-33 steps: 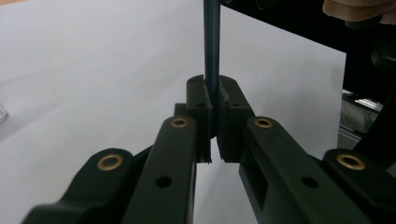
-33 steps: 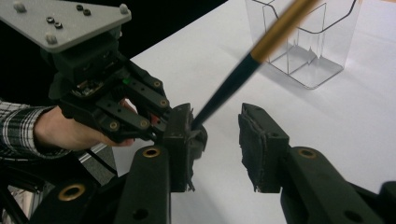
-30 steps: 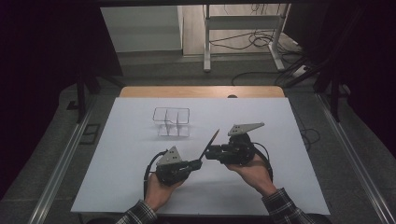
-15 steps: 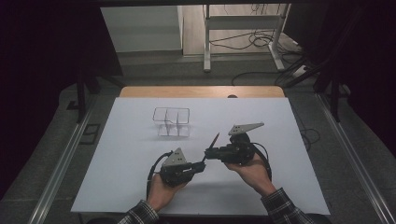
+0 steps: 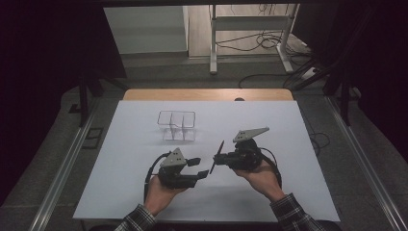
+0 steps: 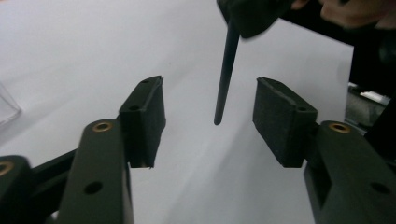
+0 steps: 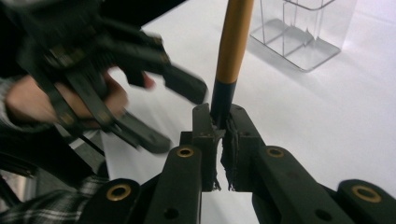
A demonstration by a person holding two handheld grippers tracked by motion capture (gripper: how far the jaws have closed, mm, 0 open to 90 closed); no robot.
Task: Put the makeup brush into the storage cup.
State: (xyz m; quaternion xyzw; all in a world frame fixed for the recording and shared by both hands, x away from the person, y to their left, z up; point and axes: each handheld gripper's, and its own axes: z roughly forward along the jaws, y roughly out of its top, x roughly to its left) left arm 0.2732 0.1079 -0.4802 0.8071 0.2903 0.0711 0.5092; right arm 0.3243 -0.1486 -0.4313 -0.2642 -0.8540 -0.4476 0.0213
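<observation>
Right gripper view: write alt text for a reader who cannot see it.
The right gripper is clamped on the dark end of a pen with an orange-yellow barrel, which rises out of the top of the frame. At left, blurred, a hand holds the open left gripper; a clear divided organiser stands on the white table at upper right.

- A slim pen-like stick (image 5: 217,156), dark at one end with an orange-yellow barrel (image 7: 232,42) above the dark part, stands tilted, clamped at one end between the closed jaws of the right gripper (image 7: 223,122).
- Its dark, narrow free end (image 6: 225,70) hangs above the white table, between the spread jaws of the left gripper (image 6: 209,123) and touching neither.
- A clear, divided plastic holder (image 5: 176,125) stands upright farther back on the table, well apart from the stick.
</observation>
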